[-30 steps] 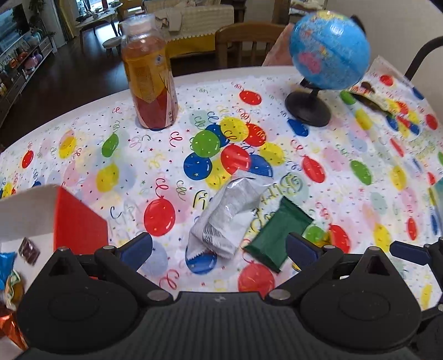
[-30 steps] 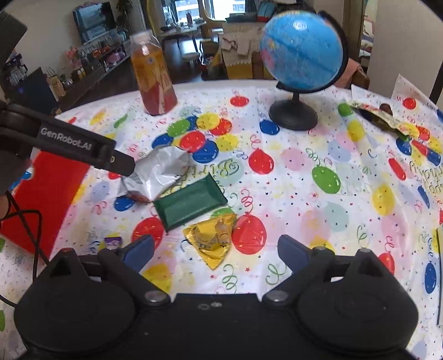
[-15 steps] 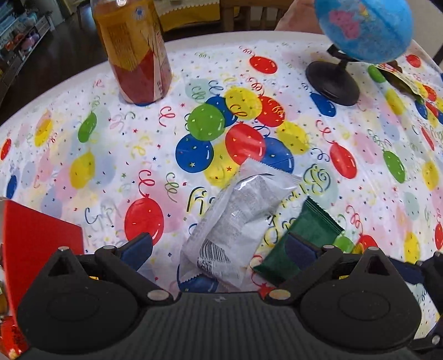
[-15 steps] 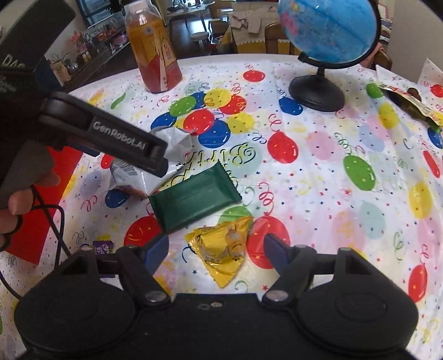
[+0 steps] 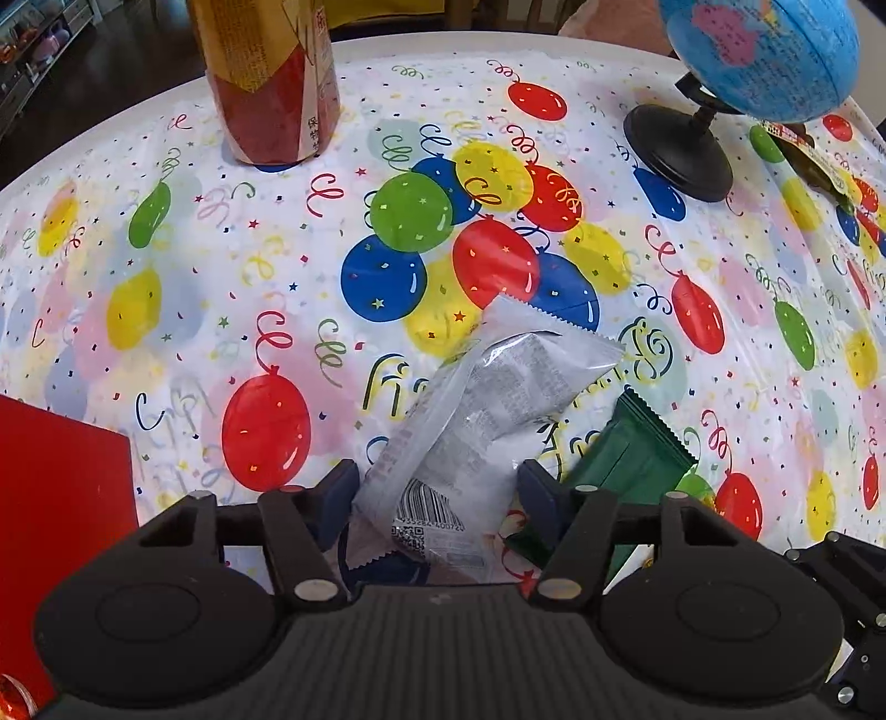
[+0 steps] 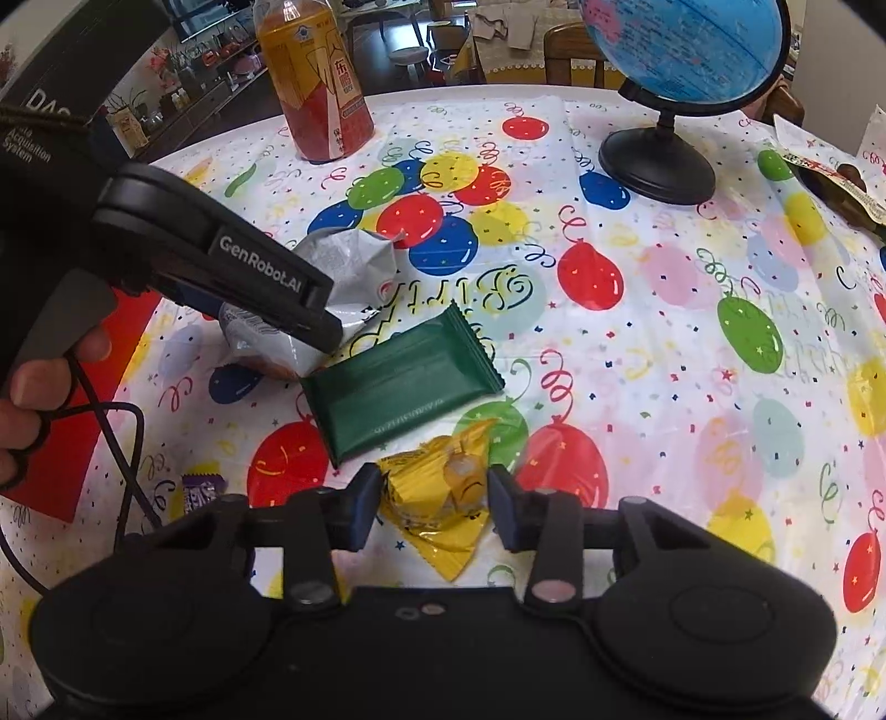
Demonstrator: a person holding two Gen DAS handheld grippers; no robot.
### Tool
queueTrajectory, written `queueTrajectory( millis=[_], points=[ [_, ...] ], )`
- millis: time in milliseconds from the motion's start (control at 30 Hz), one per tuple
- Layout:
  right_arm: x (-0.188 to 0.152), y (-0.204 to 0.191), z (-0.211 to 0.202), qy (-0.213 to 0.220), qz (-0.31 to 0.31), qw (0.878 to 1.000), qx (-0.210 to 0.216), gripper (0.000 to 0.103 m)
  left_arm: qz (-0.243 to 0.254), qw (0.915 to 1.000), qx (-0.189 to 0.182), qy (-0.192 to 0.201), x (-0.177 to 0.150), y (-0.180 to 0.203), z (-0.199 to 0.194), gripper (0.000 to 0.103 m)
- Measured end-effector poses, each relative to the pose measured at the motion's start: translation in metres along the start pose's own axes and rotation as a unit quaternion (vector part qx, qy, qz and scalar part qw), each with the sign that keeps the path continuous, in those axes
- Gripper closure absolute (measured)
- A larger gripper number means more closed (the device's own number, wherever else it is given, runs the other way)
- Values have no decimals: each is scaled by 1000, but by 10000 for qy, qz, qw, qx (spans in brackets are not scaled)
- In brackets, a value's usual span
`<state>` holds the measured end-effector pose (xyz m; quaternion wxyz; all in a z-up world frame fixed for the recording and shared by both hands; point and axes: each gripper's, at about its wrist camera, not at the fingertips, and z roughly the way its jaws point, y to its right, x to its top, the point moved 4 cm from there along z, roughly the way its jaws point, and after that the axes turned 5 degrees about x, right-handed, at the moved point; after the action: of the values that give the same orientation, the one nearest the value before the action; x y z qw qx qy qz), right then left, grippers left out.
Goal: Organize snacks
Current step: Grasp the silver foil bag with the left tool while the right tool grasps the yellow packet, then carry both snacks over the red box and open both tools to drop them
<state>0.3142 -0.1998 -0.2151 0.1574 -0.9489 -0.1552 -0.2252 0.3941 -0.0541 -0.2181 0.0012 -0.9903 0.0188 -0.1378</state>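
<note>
Your left tool [image 5: 437,493] straddles the silver packet [image 5: 487,410] near its barcode end. Its jaws have just been closing, and the pads now sit against the packet's two long edges, so it looks pinched, though the packet lies on the tabletop [image 5: 221,266] and is not lifted. Taking it across the narrow width makes sense: the foil is puffy and would slip from a lengthwise hold.

Your right tool [image 6: 434,498] brackets the yellow wrapper [image 6: 437,509], which lies flat just below the green bar [image 6: 398,382]. Its jaws have just been closing too and stand narrow, the pads at the wrapper's sides; whether they press on it yet I cannot tell. The steep downward approach lets the pads reach under the crinkled edges.

The green bar lies between the two, touching the silver packet's corner, so a lift may nudge it. A small purple sweet [image 6: 202,490] waits beside the red box [image 5: 61,476], which I judge to be where the snacks go. The bottle [image 6: 318,83] and globe [image 6: 686,50] stand well apart from the work.
</note>
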Motion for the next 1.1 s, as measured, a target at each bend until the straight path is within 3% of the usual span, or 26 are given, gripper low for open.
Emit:
queueTrajectory(
  millis=[33,67,300,500,1100],
  points=[
    [0,0,0,7,6,10000,1,65,2,10000,22,11,0,0,-1,47],
    [-1,0,-1,10,15,10000,12,65,0,10000,47,5,0,0,-1,56],
    [-4,-1,-9,58,112,9999,16,72,-122,9997,13,211,-3,-5,-15,76],
    [-8,-5,-25,195,212,9996,34,73,-159,9993,56,330,-13,-7,-29,81],
    [-22,-43,-95,706,229,9965,374,73,-174,9973,200,677,-71,-19,-108,81]
  ],
)
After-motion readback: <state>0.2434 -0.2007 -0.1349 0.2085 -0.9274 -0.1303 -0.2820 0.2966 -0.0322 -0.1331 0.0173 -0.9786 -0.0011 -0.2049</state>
